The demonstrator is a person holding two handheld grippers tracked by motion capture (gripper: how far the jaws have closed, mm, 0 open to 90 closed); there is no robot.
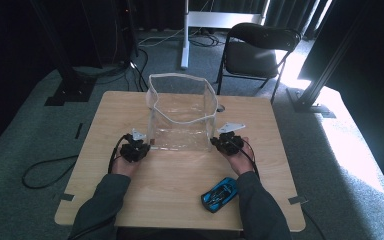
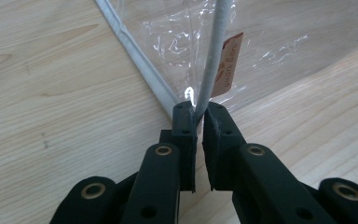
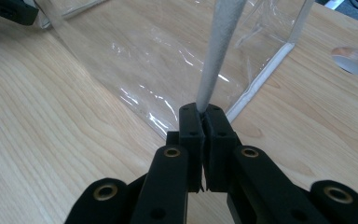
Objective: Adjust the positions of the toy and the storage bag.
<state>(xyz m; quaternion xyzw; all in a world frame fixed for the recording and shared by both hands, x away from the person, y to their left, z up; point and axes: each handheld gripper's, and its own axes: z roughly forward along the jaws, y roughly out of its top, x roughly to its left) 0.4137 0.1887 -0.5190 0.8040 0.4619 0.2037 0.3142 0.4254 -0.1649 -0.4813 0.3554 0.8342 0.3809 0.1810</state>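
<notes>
Both tools, left tool (image 2: 199, 116) and right tool (image 3: 204, 114), are clamped on the clear bag's (image 1: 182, 120) near bottom corners, toy car (image 1: 220, 193) closer to the right one.

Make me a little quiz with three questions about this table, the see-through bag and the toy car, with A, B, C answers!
1. Where is the toy car?
A. inside the bag
B. on the table near the person's right arm
C. on the chair

2. What colour is the car?
A. red
B. yellow
C. blue

3. What are the two tongs doing?
A. both pinching the clear bag's white edge
B. both wide open above it
C. lifting the car

Answers:
1 B, it lies on the wood table by the right sleeve.
2 C, its body is blue and black.
3 A, left tongs and right tongs are each shut on the white trim.
</notes>
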